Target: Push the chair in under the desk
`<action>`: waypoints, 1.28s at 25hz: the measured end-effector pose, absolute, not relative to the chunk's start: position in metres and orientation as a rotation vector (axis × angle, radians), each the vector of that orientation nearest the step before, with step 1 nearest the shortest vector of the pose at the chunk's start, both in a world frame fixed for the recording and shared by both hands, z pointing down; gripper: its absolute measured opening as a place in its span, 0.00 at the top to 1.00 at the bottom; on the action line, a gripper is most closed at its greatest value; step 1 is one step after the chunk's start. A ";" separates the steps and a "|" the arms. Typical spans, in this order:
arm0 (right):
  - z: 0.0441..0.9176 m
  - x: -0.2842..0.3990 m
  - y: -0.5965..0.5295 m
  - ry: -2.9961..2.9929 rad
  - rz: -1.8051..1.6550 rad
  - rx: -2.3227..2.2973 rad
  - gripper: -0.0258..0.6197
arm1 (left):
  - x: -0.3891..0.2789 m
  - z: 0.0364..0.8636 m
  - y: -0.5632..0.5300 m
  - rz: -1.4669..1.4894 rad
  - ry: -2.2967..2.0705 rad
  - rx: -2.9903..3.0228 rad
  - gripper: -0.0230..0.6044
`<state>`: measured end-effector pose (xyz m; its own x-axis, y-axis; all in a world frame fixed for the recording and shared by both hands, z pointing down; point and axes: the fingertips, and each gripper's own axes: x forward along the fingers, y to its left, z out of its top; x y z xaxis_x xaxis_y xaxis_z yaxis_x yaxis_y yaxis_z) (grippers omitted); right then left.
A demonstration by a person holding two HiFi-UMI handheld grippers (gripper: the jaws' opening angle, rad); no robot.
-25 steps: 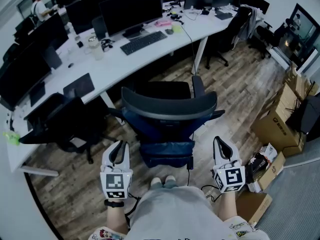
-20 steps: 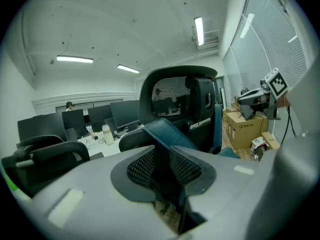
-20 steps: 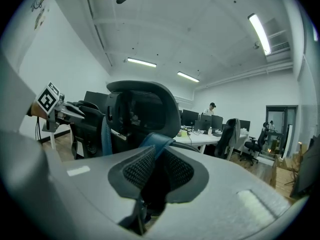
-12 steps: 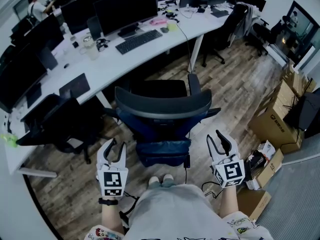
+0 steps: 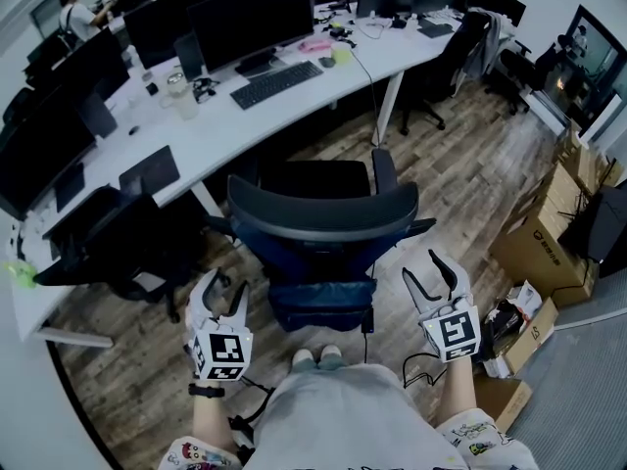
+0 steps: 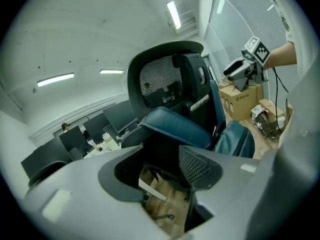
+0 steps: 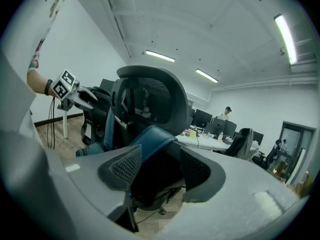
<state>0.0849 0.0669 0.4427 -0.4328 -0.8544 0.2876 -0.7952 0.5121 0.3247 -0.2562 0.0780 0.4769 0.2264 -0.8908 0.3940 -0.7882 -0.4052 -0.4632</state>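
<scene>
A black office chair (image 5: 318, 213) with a curved headrest and a blue garment over its back stands just in front of me, facing the white desk (image 5: 245, 116). Its seat reaches under the desk's edge. My left gripper (image 5: 217, 295) hangs behind the chair's left side, a short way off it. Its jaws are opening with nothing between them. My right gripper (image 5: 431, 272) hovers behind the chair's right side, also apart from it, jaws opening and empty. In the left gripper view the chair back (image 6: 172, 84) rises ahead, and in the right gripper view the chair back (image 7: 150, 104) does too.
Monitors (image 5: 250, 18) and a keyboard (image 5: 279, 83) sit on the desk. Another dark chair (image 5: 122, 248) stands to the left. Cardboard boxes (image 5: 549, 238) crowd the floor at the right. A cable runs across the wooden floor near my feet (image 5: 318, 357).
Both grippers' jaws have spread apart from shut. The left gripper has drifted slightly left and the right one slightly up, toward the chair. The chair stays where it was.
</scene>
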 end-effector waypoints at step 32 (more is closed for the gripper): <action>0.468 0.110 -0.007 -1.931 -0.558 1.094 0.48 | -0.293 0.478 -0.026 -1.171 1.368 -2.073 0.45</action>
